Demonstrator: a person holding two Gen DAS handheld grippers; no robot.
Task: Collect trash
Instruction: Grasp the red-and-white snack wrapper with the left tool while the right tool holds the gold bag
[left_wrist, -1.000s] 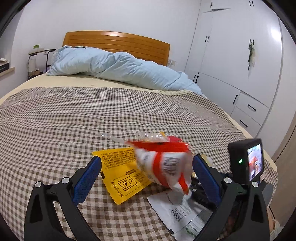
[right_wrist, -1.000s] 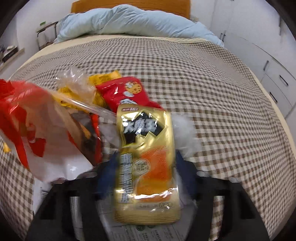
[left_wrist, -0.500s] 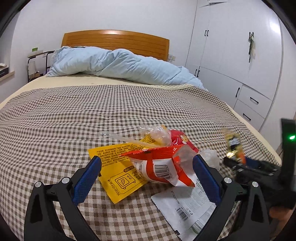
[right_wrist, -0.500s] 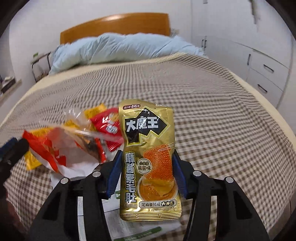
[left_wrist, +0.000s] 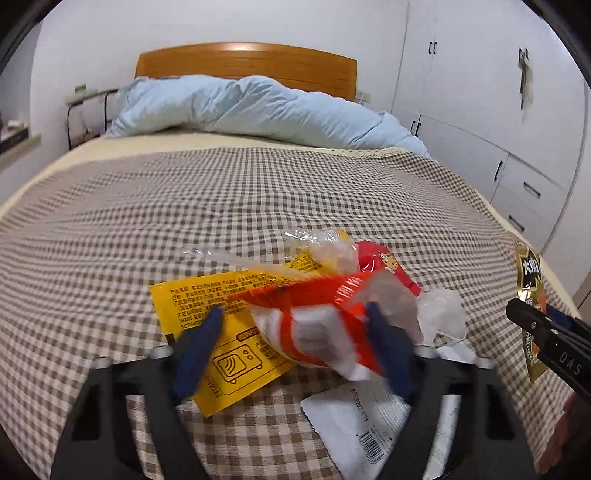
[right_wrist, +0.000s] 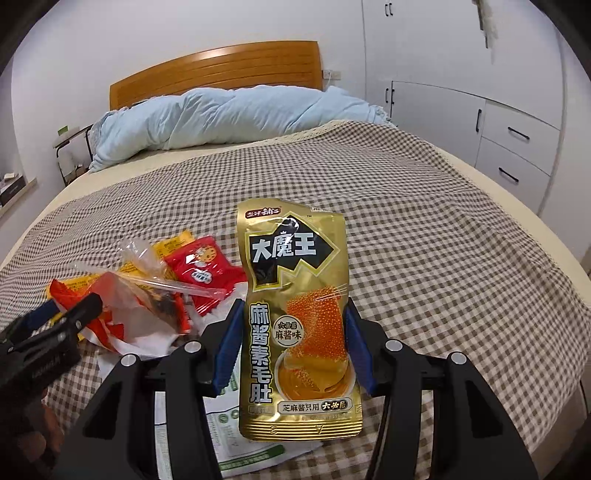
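Blurred blue pads mark the left gripper (left_wrist: 293, 345), whose jaws are closing around a crumpled red-and-white plastic snack bag (left_wrist: 317, 332); the smear hides whether the pads already press on it. Left of that bag, a flat yellow foil sachet (left_wrist: 221, 332) printed with a microwave symbol lies on the brown-and-cream checked bedspread (left_wrist: 184, 206), its near corner partly hidden behind the left pad. Beyond the bag sit a clear crinkled cellophane wrapper (left_wrist: 317, 247) and a small glossy red biscuit packet (left_wrist: 384, 264), both half covered. Near and right, a white paper label with a barcode (left_wrist: 362, 421) is cut off by the gripper frame. Rightmost, the right gripper (right_wrist: 291, 345) has its blue pads clamped on the side edges of a tall shiny gold foil pouch (right_wrist: 295, 317) with black lettering and an orange picture, held upright above the bedspread; it hides a green-printed white sheet (right_wrist: 240, 439) lying beneath. At the far end, a rumpled pale blue quilt (left_wrist: 251, 107) lies against a wooden headboard (left_wrist: 247, 62).
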